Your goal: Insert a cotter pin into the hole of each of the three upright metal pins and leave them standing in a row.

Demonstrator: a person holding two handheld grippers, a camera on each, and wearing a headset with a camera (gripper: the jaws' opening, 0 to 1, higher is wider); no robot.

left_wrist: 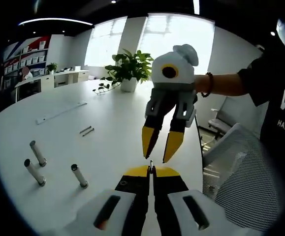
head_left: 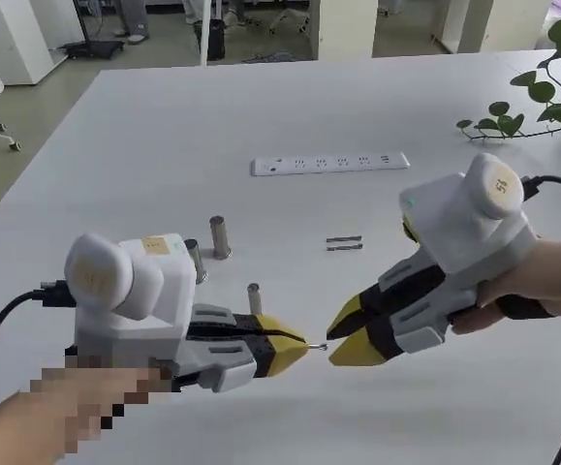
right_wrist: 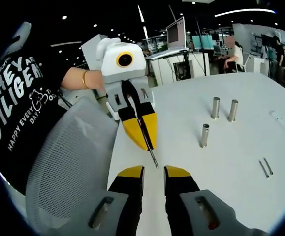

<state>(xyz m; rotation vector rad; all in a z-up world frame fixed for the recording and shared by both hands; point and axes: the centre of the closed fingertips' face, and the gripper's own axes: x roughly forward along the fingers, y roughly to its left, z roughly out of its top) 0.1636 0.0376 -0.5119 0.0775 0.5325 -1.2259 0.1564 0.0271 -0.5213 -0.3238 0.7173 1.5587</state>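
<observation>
Left gripper (head_left: 297,347) clamped on a cotter pin (head_left: 316,346), tip protruding. Right gripper (head_left: 334,342) stands half open, just at that tip. The wire is likely light, thin and slippery, so it is best taken near its head. Three metal pins (head_left: 220,236) stand upright behind.

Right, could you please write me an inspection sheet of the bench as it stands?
Surface: plain white table.
Job's things: three pins upright in a cluster; two loose cotter pins lying side by side.
Clutter: power strip; plant at the far corner.
Grippers: left claw shut on a third cotter; right claw open, tips near it.
Cables: black cable from the left gripper, another from the right.
Surroundings: office; mesh chair, desks.
</observation>
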